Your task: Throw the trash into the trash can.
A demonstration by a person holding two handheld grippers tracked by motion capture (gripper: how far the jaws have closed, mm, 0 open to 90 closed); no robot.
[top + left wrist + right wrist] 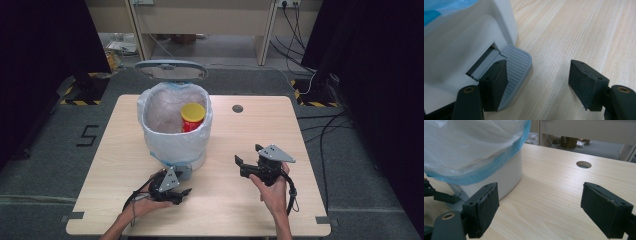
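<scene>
Left claw (536, 80) gaping, one jaw pressing grey pedal (517, 72) at bin (175, 125) base, lid (171, 70) raised, red jar (192, 117) inside bag, right claw (247, 160) open, empty above tabletop (240, 200)

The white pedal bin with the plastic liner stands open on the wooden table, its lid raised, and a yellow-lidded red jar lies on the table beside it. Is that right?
Not quite: the yellow-lidded red jar is inside the white pedal bin with the plastic liner, not beside it, as the high view shows. The rest holds: the lid is raised and the bin stands on the wooden table.
</scene>
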